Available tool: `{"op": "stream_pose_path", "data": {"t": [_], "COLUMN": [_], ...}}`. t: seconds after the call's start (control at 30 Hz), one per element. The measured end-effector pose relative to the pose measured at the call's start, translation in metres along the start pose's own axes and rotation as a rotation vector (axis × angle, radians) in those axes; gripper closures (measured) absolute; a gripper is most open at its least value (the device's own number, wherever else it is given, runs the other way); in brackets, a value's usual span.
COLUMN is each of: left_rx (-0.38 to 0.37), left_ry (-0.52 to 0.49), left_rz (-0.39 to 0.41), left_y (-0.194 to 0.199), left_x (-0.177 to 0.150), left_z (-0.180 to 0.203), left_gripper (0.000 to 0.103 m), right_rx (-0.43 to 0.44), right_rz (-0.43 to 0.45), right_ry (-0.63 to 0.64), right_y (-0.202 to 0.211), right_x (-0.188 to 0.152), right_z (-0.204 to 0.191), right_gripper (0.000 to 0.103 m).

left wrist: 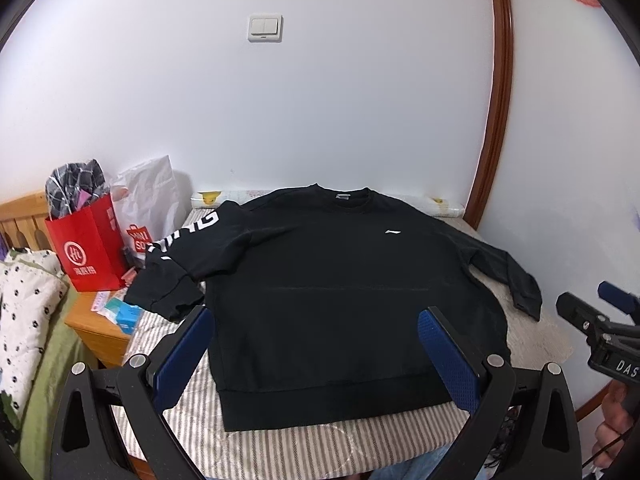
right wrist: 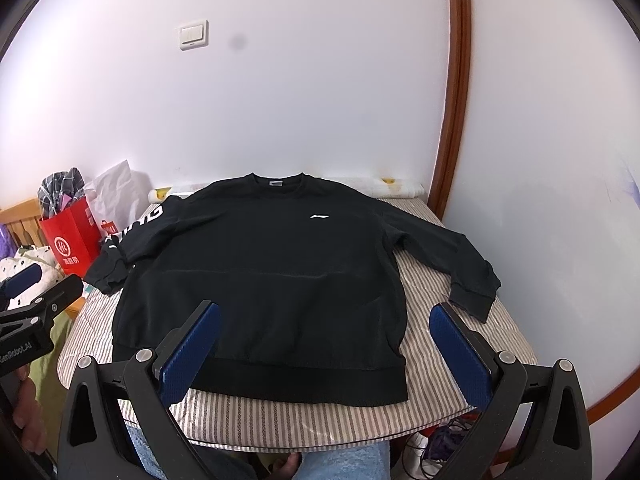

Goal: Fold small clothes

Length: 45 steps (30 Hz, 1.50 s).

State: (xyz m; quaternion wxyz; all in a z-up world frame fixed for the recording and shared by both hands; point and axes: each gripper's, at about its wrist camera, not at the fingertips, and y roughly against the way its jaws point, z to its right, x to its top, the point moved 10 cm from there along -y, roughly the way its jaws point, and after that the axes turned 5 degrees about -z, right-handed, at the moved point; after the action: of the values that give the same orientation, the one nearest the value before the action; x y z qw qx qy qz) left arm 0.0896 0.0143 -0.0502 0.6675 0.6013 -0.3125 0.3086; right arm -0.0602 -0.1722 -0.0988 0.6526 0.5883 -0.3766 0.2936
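Note:
A black long-sleeved sweatshirt (left wrist: 336, 280) (right wrist: 272, 272) lies flat, front up, on a striped table cover, neck toward the wall and hem nearest me. Its left sleeve (left wrist: 180, 264) with white lettering is bent and hangs toward the table's left edge. The right sleeve (right wrist: 452, 264) stretches out to the right. My left gripper (left wrist: 316, 320) is open above the hem, holding nothing. My right gripper (right wrist: 324, 316) is also open, hovering over the hem's right part, empty. Each gripper shows at the edge of the other's view.
The striped table (right wrist: 280, 416) stands against a white wall. A red paper bag (left wrist: 88, 248) and a white plastic bag (left wrist: 148, 200) sit at the left on a wooden nightstand (left wrist: 100, 332). A brown wooden frame (right wrist: 452, 120) runs up the right. Blue-jeaned knees (right wrist: 340, 460) sit below the table edge.

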Motion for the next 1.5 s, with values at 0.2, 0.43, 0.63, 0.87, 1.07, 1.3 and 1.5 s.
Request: {"op": "stream_pose_path", "data": {"t": [0.2, 0.43, 0.63, 0.87, 1.07, 1.3, 1.5], "left_rx": [0.018, 0.119, 0.199, 0.167, 0.204, 0.317, 0.374], "left_ry": [0.021, 0.044, 0.091, 0.202, 0.212, 0.185, 0.209], "left_rz": [-0.018, -0.148, -0.241, -0.256, -0.292, -0.280, -0.275], "left_y": [-0.029, -0.101, -0.161, -0.219, -0.256, -0.275, -0.272], "left_x": [0.001, -0.020, -0.037, -0.041, -0.039, -0.031, -0.026], "left_z": [-0.016, -0.063, -0.118, -0.179, -0.203, -0.219, -0.234], "left_gripper": [0.001, 0.001, 0.003, 0.023, 0.024, 0.034, 0.082], "right_rx": [0.034, 0.046, 0.051, 0.058, 0.046, 0.036, 0.026], "right_rz": [-0.018, -0.079, -0.135, -0.176, -0.202, -0.263, -0.293], "right_ry": [-0.004, -0.024, -0.034, -0.040, -0.022, 0.000, 0.009], "right_y": [-0.020, -0.066, -0.115, -0.163, -0.195, -0.231, -0.246], "right_x": [-0.003, -0.014, -0.018, -0.017, -0.013, -0.018, -0.024], "right_z": [-0.005, 0.001, 0.002, -0.002, -0.009, -0.016, -0.014], "right_gripper": [0.000, 0.000, 0.000, 0.000, 0.000, 0.000, 0.000]}}
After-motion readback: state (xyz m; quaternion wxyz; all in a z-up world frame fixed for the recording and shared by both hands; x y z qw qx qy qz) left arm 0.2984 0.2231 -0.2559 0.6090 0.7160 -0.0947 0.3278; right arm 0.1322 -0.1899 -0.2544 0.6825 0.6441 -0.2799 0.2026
